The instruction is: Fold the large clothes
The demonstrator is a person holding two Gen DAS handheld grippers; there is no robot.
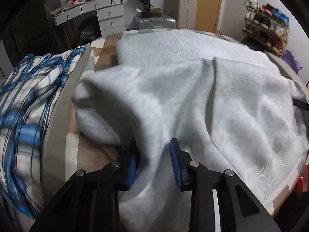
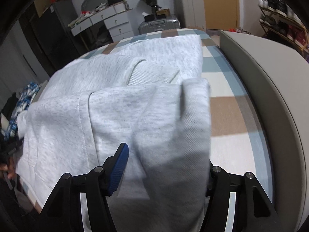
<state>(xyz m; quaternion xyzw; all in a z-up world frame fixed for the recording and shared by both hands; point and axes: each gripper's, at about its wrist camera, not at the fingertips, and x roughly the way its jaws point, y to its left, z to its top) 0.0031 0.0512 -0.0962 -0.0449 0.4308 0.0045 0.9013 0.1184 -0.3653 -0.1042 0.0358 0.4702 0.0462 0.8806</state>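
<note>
A large pale grey sweatshirt (image 1: 193, 89) lies spread on a bed with a checked sheet (image 2: 227, 104). Its near part is folded over and lifted at both grippers. My left gripper (image 1: 154, 162) has its blue pads (image 1: 176, 166) closed on a bunched fold of the fabric near the garment's left edge. In the right wrist view the ribbed collar (image 2: 150, 73) shows in the middle of the sweatshirt (image 2: 119, 106). My right gripper (image 2: 164, 166) holds a thick fold of it. The left blue pad (image 2: 119, 168) shows; cloth draped over the right finger hides it.
A blue and white patterned duvet (image 1: 29, 96) lies at the left. The padded bed rim (image 2: 266, 100) curves along the right. Behind the bed stand a white dresser (image 1: 108, 15), a silver suitcase (image 1: 154, 22) and a shoe rack (image 1: 266, 29). A hand (image 2: 7, 169) shows at the left edge.
</note>
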